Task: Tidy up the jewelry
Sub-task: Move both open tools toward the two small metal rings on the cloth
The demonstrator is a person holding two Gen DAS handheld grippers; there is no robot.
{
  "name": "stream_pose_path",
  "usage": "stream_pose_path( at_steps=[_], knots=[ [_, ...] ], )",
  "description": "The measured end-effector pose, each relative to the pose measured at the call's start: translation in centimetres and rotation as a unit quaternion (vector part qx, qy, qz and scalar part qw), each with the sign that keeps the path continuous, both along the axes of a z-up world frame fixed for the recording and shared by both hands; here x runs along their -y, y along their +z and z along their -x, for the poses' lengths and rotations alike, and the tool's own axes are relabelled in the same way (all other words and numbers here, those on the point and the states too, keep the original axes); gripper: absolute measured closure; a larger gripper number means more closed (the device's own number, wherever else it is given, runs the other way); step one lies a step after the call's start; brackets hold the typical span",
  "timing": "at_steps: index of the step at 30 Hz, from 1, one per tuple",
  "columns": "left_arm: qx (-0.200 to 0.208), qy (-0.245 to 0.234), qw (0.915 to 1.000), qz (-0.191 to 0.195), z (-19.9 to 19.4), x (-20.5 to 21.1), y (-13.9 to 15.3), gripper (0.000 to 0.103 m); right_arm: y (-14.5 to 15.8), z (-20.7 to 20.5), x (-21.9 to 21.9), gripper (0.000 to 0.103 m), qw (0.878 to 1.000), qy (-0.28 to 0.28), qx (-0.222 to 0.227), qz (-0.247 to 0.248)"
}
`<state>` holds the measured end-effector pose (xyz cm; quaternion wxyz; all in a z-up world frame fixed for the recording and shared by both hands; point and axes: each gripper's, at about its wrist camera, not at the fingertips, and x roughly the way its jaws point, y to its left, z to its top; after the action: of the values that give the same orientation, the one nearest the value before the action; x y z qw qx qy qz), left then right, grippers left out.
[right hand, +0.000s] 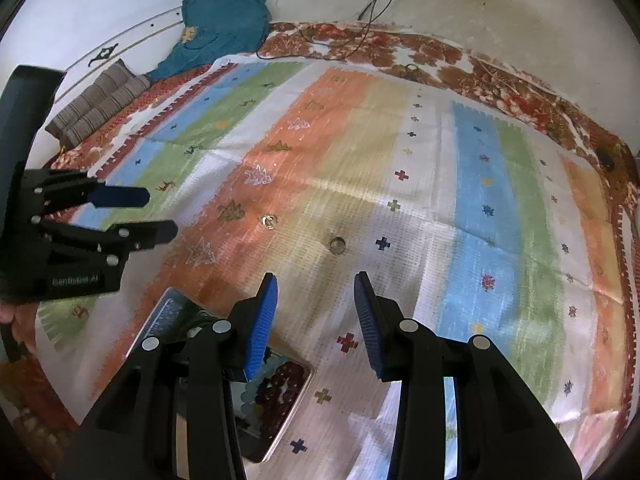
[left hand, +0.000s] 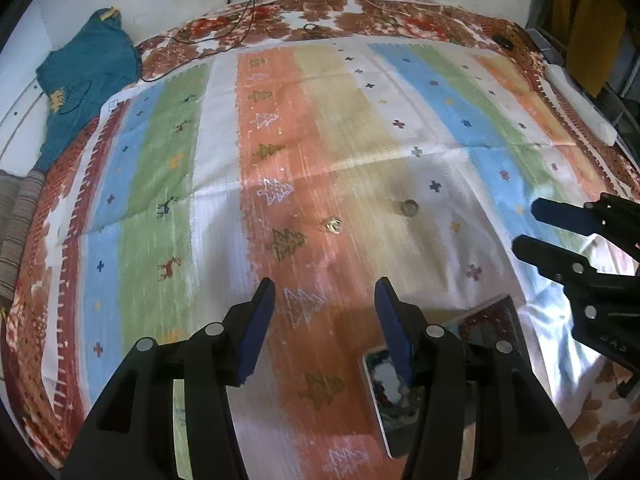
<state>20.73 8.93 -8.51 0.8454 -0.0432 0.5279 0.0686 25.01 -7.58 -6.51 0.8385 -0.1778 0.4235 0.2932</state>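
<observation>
Two small gold pieces lie on the striped cloth: a ring-like piece [left hand: 332, 225] [right hand: 269, 221] on the orange stripe and a round ring [left hand: 409, 208] [right hand: 338, 245] on the yellow stripe. A metal-rimmed jewelry box [left hand: 376, 404] [right hand: 292, 408] holding dark red and pale beads sits close under both grippers, partly hidden by their fingers. My left gripper [left hand: 324, 284] [right hand: 158, 213] is open and empty, short of the ring-like piece. My right gripper [right hand: 317, 276] [left hand: 527, 226] is open and empty, just short of the round ring.
The striped cloth [left hand: 280, 128] covers a floral bedsheet [left hand: 320, 16]. A teal garment [left hand: 88, 72] [right hand: 224, 20] and a folded striped cloth [right hand: 96, 100] lie at the far left. Black cables [left hand: 240, 12] trail along the far edge, and a white power strip [left hand: 580, 104] lies at the right.
</observation>
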Motion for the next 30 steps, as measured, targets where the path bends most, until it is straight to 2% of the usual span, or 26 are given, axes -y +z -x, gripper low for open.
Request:
stream_pose_path(
  at_steps=[5, 18, 30],
  knots=[
    [-0.011, 0.006, 0.9999, 0.000, -1.3, -1.1, -1.1, 0.051, -0.8, -1.4, 0.2, 0.063, 1.000, -0.010, -0.011, 0.000],
    [-0.035, -0.002, 0.9994, 0.005, -4.2, -1.9, -3.3, 0.051, -2.9, -4.0, -1.4, 0.063, 1.000, 0.009, -0.028, 0.007],
    [-0.050, 0.007, 0.9979, 0.042, -6.6, -3.1, -5.0, 0.051, -4.2, -5.4, -2.3, 0.063, 0.999, 0.016, -0.033, 0.018]
  ],
)
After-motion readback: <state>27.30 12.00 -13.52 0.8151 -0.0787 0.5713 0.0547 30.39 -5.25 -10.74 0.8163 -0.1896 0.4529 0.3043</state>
